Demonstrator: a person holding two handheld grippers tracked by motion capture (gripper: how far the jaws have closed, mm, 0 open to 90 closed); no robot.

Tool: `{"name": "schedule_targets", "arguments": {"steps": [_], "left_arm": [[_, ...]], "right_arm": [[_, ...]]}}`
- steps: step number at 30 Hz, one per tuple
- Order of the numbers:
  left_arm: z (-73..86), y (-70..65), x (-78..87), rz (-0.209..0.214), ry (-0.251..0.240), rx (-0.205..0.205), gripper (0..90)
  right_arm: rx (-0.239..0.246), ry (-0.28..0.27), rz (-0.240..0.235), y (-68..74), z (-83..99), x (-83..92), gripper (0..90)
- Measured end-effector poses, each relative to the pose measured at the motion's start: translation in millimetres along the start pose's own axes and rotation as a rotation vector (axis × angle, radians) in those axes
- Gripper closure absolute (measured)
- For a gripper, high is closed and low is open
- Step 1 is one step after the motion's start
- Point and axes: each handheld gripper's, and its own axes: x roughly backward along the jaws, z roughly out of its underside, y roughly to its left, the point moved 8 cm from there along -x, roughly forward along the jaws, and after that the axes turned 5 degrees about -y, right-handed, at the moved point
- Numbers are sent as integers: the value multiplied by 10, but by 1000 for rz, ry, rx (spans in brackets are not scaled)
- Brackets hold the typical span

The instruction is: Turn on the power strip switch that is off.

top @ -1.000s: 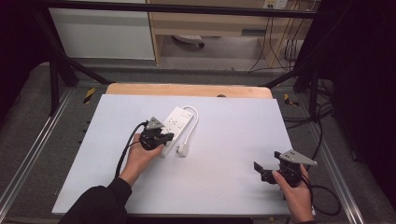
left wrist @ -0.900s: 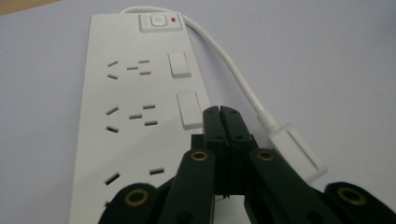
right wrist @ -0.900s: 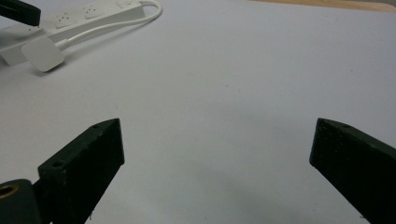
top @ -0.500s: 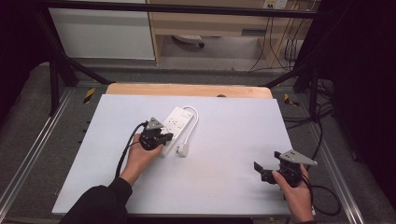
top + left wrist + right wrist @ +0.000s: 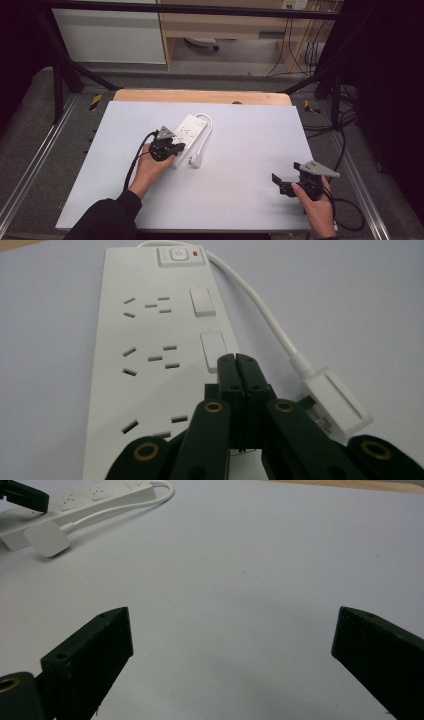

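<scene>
I have my left gripper (image 5: 237,360) pinched together, empty, tips poised at the white plastic power strip (image 5: 184,136) mid-table, by its rocker switch (image 5: 213,351). I judge I'm switch-pressing; next needs a gentle downward push. My right gripper (image 5: 286,184) waits spread apart, well away.

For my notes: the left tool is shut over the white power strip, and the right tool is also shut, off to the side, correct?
Not quite: the right tool is open, its jaws standing wide apart in the right gripper view. The left tool is indeed shut over the white power strip.
</scene>
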Motion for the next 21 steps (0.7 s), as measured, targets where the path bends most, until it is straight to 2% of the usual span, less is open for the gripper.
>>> {"name": "schedule_targets", "arguments": {"steps": [21], "left_arm": [[17,-13,0,19,12,0,900]], "right_arm": [[1,3,0,2,2,0,35]]}}
